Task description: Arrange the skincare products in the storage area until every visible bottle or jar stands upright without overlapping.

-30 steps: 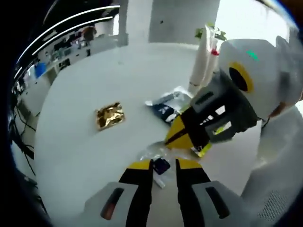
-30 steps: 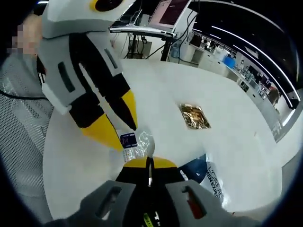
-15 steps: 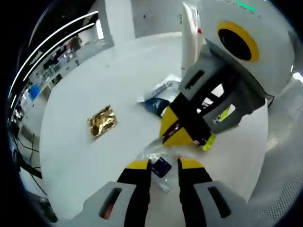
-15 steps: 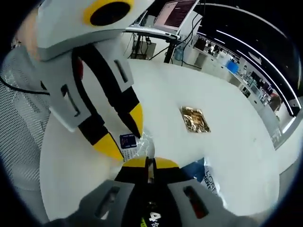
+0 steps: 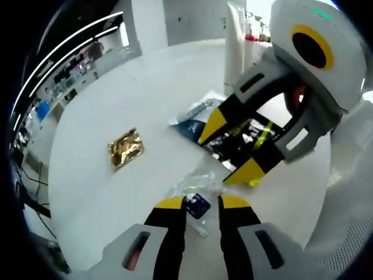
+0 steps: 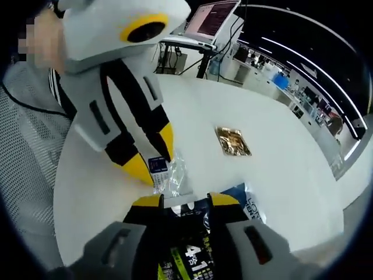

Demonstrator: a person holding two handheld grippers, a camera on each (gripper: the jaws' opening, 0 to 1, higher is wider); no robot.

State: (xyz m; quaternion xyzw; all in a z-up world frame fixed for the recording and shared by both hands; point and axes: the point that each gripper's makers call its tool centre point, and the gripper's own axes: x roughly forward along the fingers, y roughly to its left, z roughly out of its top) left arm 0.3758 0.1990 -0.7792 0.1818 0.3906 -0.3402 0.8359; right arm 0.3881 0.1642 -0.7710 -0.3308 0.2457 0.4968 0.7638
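left claw (image 5: 199, 204) grasping clear sachet (image 5: 195, 185) | right claw (image 6: 185, 201) released around black packet (image 6: 189, 245)

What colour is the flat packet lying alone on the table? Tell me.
Shiny gold foil packet, clearest in the left gripper view.
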